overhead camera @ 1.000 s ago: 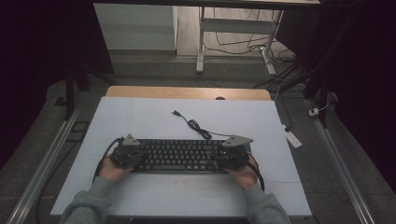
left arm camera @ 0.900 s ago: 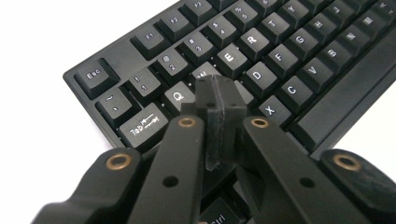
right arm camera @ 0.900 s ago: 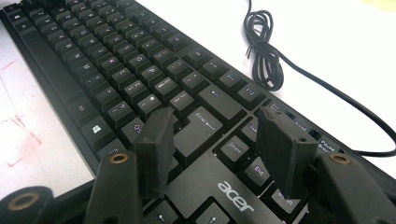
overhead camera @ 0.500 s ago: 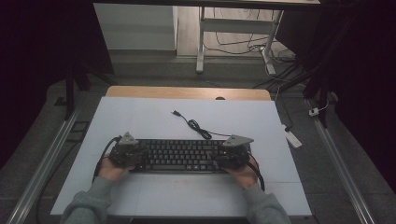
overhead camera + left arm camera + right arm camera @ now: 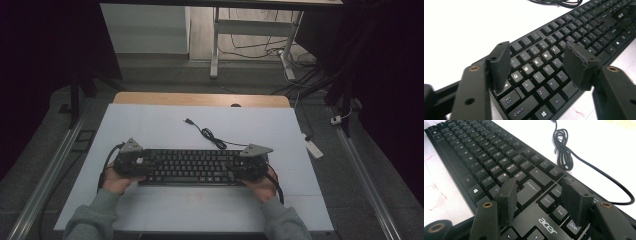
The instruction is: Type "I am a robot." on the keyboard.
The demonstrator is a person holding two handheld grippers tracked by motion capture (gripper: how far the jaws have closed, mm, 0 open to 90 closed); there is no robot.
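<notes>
A black Acer keyboard [image 5: 192,167] lies flat on the white table top [image 5: 150,125], near the front edge. Its black cable [image 5: 207,134] curls away toward the back. My left gripper [image 5: 144,163] is at the keyboard's left end. Its jaws have just been opening and now stand apart over the Q-W-E keys [image 5: 534,63], with nothing pinched between the pads. My right gripper [image 5: 239,168] is at the right end. It is open above the Enter key [image 5: 532,187] and the Acer logo, gripping nothing. The coiled cable [image 5: 562,147] lies beyond it.
A wooden strip [image 5: 200,99] borders the table's far edge. Metal rails [image 5: 47,172] run along both sides. A white power strip [image 5: 313,148] lies on the floor at the right, and desk legs and cables stand beyond. Faint red marks [image 5: 434,187] spot the table beside the keyboard.
My left gripper has shifted slightly to the left at the keyboard's end. The keyboard and my right gripper have stayed in place.
</notes>
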